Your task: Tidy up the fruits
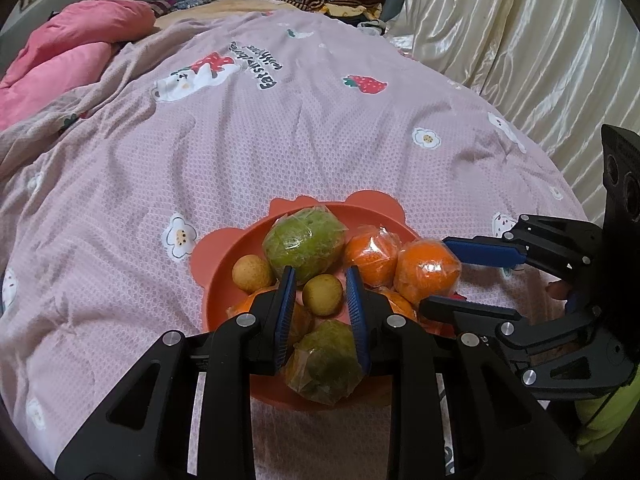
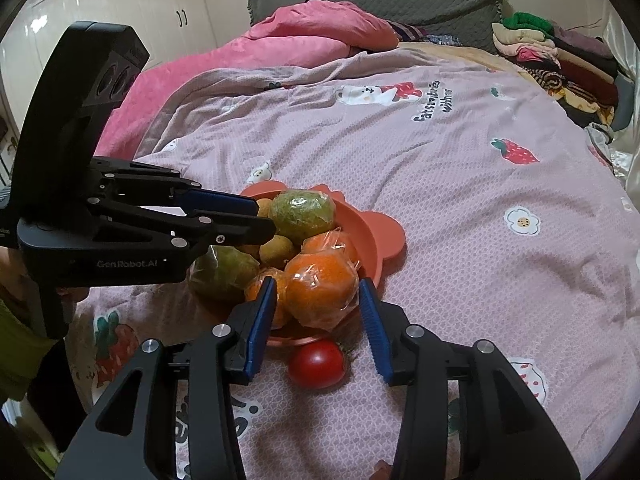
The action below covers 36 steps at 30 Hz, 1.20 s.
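Observation:
A coral bowl (image 1: 224, 240) with ear-shaped rims sits on the bedspread, piled with fruit. It holds plastic-wrapped green fruits (image 1: 304, 240) and oranges (image 1: 372, 254), plus small yellow-brown round fruits (image 1: 322, 294). My left gripper (image 1: 320, 272) hovers shut over the pile, with nothing gripped; a wrapped green fruit (image 1: 326, 360) lies beneath it. My right gripper (image 2: 318, 282) is open, and its blue pads flank a wrapped orange (image 2: 322, 292) resting on the heap without pressing on it. A red tomato (image 2: 316, 364) lies on the bedspread just in front of the bowl (image 2: 384, 232), under the right gripper.
The pink-lilac bedspread (image 2: 460, 240) with strawberry prints stretches beyond the bowl. A rumpled pink quilt (image 2: 304, 36) lies at the far end. Folded clothes (image 2: 560, 64) are stacked far right and a cream satin curtain (image 1: 520, 40) hangs beside the bed.

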### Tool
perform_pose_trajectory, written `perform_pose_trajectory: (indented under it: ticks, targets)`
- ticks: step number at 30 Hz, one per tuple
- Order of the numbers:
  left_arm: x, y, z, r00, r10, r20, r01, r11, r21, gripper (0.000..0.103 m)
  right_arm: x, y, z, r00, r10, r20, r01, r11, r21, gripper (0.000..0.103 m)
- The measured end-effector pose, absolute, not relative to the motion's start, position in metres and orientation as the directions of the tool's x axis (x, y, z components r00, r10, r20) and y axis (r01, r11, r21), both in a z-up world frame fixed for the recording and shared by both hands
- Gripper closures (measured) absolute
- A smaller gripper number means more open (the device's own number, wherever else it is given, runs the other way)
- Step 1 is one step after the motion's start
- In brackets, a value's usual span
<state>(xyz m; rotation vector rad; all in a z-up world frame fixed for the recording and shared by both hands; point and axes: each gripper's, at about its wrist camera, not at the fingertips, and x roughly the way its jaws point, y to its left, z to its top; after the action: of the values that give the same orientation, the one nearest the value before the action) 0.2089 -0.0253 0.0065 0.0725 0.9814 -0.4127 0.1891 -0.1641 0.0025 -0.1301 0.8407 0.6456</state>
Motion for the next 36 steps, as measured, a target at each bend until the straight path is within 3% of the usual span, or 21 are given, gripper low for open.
perform_pose_trajectory:
  ticks: [9, 12, 36]
  targets:
    - [0.204, -0.023, 0.014, 0.501, -0.306, -0.81, 0.364, 0.923, -0.124, 0.084, 0.182, -0.17, 0.006, 0.492, 0.487, -0.721, -0.574, 0.805, 0.151, 0.052]
    - [0.202, -0.021, 0.016, 0.511, -0.301, -0.805, 0.356, 0.927, -0.121, 0.074, 0.18, -0.171, 0.008, 0.496, 0.484, -0.721, -0.573, 0.806, 0.146, 0.05]
    - [0.179, -0.024, 0.04, 0.578, -0.284, -0.765, 0.345, 0.935, -0.087, 0.045, 0.161, -0.188, 0.024, 0.537, 0.459, -0.708, -0.55, 0.827, 0.119, 0.035]
